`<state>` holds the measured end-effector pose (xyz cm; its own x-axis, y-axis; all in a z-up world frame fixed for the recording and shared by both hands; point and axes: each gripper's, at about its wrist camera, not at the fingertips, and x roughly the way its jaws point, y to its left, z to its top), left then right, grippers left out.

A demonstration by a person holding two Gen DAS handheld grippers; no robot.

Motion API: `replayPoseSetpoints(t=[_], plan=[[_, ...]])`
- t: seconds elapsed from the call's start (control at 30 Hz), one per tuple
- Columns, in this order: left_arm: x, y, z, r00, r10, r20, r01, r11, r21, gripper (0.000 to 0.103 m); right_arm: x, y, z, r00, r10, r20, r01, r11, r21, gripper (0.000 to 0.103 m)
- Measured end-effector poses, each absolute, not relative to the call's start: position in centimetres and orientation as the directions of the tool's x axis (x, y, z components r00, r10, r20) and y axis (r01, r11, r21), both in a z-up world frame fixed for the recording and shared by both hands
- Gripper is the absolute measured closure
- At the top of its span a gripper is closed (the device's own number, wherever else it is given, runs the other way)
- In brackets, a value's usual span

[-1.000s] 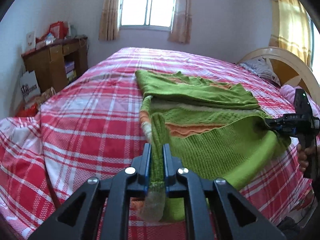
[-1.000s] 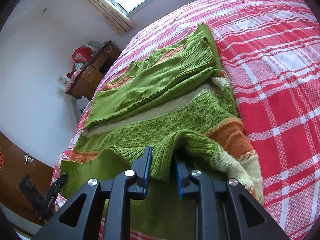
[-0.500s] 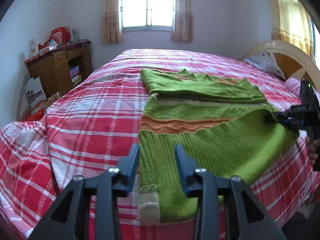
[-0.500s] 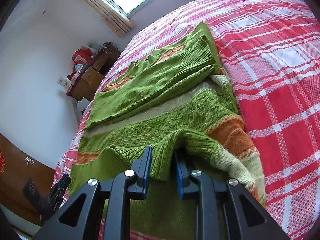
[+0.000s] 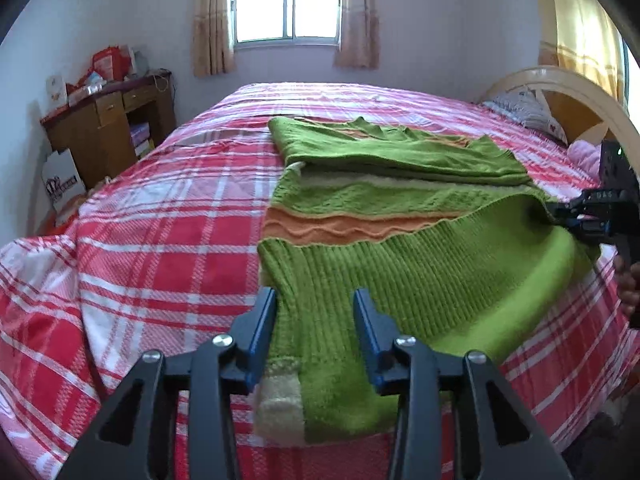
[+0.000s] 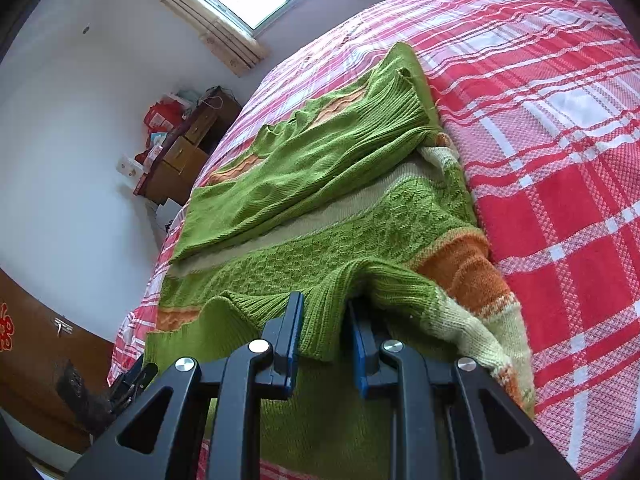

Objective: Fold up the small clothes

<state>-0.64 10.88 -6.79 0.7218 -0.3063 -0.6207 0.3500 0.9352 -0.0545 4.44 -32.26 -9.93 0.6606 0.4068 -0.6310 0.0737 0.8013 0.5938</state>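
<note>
Fingers [image 5: 264, 332] of the left gripper [image 5: 315, 334] stood wide apart with nothing between them, just above the near edge of the green sweater [image 5: 400, 264]. Fingers [image 6: 290, 332] of the right gripper [image 6: 325, 334] were pressed close on a bunched fold of that sweater, holding it up a little.

The big bed [image 5: 168, 248] had a red and white checked cover, and the sweater lay spread on it, near its front edge. The sweater's far part was folded over on top of itself. An orange band [image 5: 344, 226] ran across the sweater's middle. A brown wooden desk [image 5: 108, 132] stood well away from the sweater, by the wall. A window [image 5: 286, 0] was behind the bed.
</note>
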Motion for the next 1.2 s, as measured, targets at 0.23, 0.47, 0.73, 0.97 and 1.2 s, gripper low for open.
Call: replayPoseSetpoints(t=[0.23,0.47,0.73,0.97,1.2], plan=[[-0.6,10.5,-7.2,0.73,-0.293,-0.618,0.333,0.942,-0.053,0.092,4.2,-32.4,-9.9,0.671,0.404,-0.622,0.07,0.8,0.595,0.08],[0.4,11.2,-7.4,0.696,-0.309,-0.648,0.303,0.945,-0.125,0.082,4.0,-33.2,-9.7,0.665,0.477,-0.574,0.058,0.734,0.677,0.08],[0.6,11.3,-7.3,0.68,-0.37,-0.633,0.315,0.927,-0.204,0.062,-0.6,-37.3,-4.9,0.808,0.464,-0.363,-0.054,0.673,0.738,0.026],[0.9,11.5,-7.4,0.683,-0.362,-0.634,0.299,0.931,-0.209,0.082,1.5,-35.4,-4.5,0.773,0.333,-0.541,-0.033,0.872,0.489,0.026],[1.2,11.5,-7.4,0.676,-0.36,-0.643,0.288,0.932,-0.22,0.079,5.6,-30.6,-8.3,0.682,0.203,-0.702,-0.102,0.978,0.184,0.029]])
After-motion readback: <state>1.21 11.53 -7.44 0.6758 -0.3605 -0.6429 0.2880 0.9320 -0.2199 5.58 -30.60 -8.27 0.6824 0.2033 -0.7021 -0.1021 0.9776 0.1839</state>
